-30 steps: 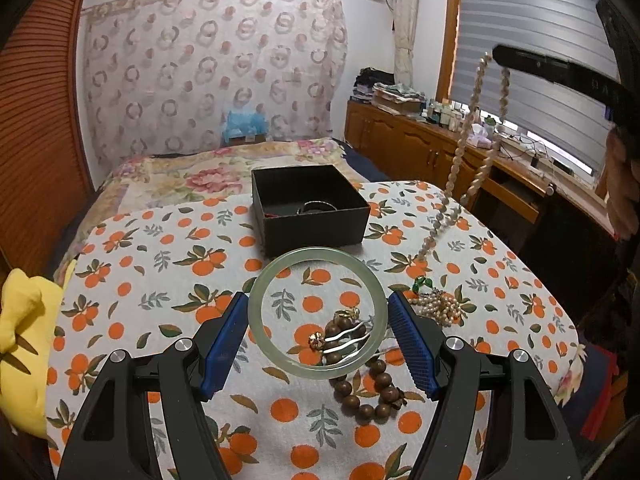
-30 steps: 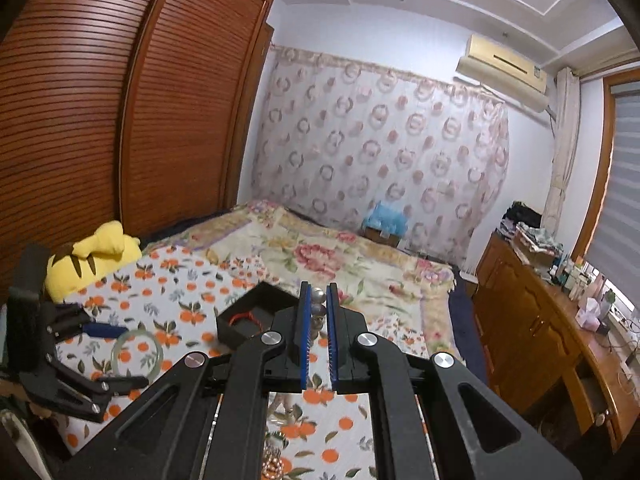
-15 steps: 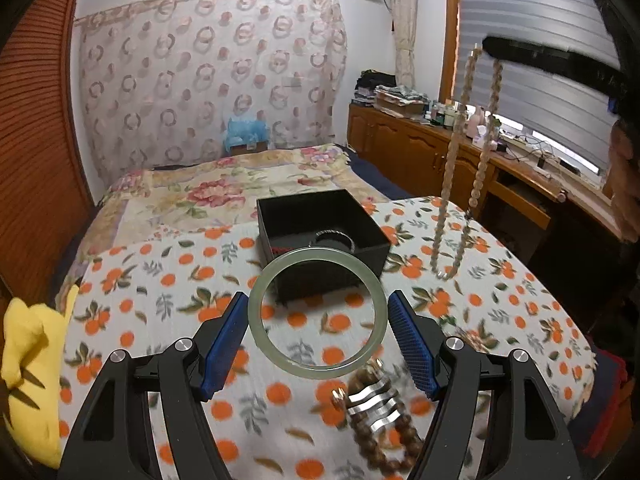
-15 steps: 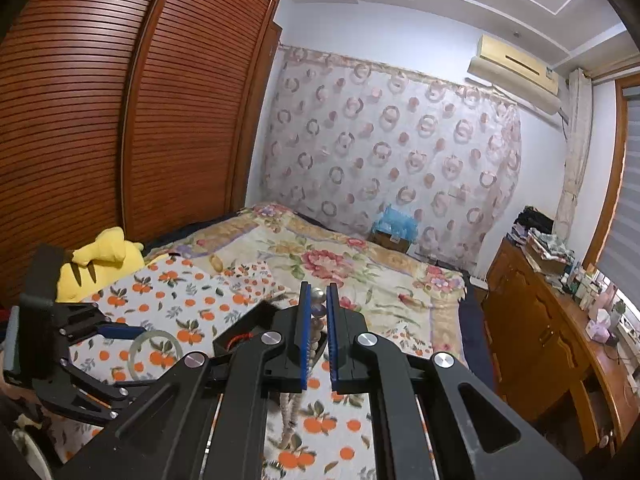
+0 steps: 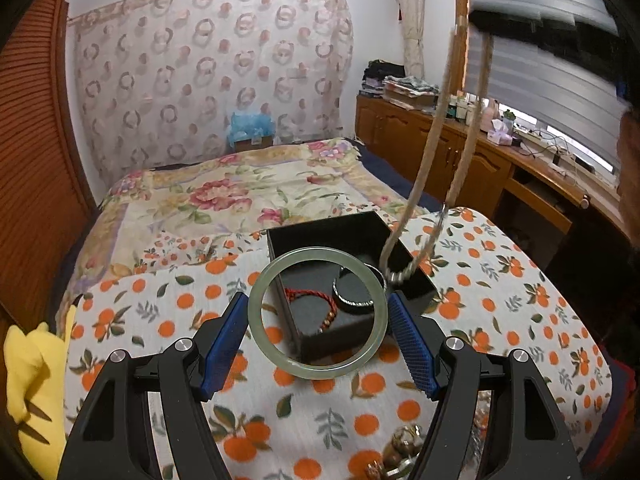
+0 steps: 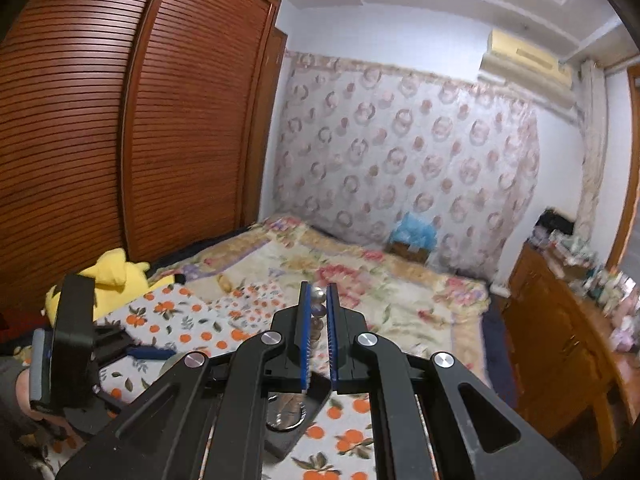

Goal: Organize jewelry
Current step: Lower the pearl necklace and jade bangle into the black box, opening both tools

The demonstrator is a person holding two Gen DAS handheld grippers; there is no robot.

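My left gripper point(image 5: 318, 300) is shut on a pale green jade bangle point(image 5: 320, 372), held across its width between the blue pads. Through the ring I see the open black box point(image 5: 328, 236) on the orange-print tablecloth. The box holds a red cord bracelet point(image 5: 308, 294) and a silver bangle point(image 5: 356, 302). My right gripper point(image 6: 318, 304) is shut on a cream bead necklace point(image 6: 318, 294). In the left wrist view the necklace point(image 5: 428, 152) hangs in a long loop from the right gripper point(image 5: 480, 20), its lower end over the box's right corner.
Dark wooden bead bracelets point(image 5: 400, 456) lie at the near table edge. A yellow plush toy point(image 5: 28, 380) sits at the left. A floral bed point(image 5: 240, 192) lies beyond the table, with a wooden desk point(image 5: 520, 168) at the right and a slatted wardrobe point(image 6: 120, 120).
Both grippers moved towards the black box, which now shows through the bangle. The necklace came off the table and its loop swung over the box's right corner.
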